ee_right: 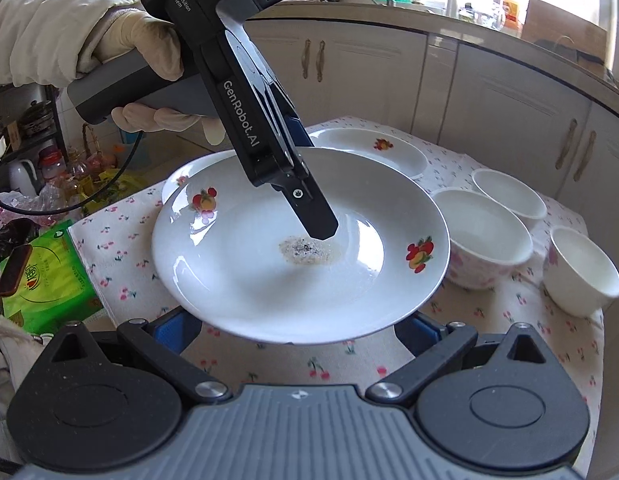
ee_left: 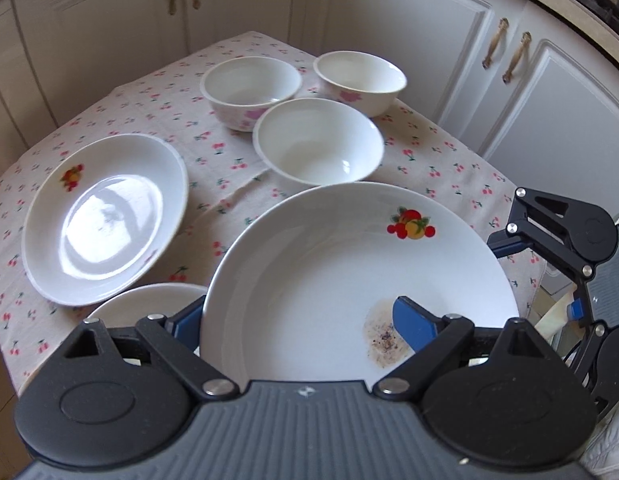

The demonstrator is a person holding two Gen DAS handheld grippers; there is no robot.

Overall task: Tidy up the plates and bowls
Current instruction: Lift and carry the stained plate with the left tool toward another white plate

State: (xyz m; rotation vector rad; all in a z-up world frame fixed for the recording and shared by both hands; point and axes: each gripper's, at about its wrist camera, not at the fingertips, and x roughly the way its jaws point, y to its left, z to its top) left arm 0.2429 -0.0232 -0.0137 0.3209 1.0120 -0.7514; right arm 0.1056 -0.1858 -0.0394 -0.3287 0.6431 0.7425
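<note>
My left tool [ee_left: 297,322] pinched the stained plate [ee_left: 349,280] at its rim, above the tabletop [ee_left: 229,168]. Glazed, slippery and breakable, it wanted a firm rim grip. My right tool [ee_right: 297,330] waited spread beneath.

Three bowls [ee_left: 319,142] crowd cloth's far side; plate [ee_left: 105,220] blocks left; gap btwn them open.

Glossy white plate [ee_right: 269,280] — stained, matt printed tablecloth [ee_left: 229,168], smooth bowls [ee_left: 319,142]
</note>
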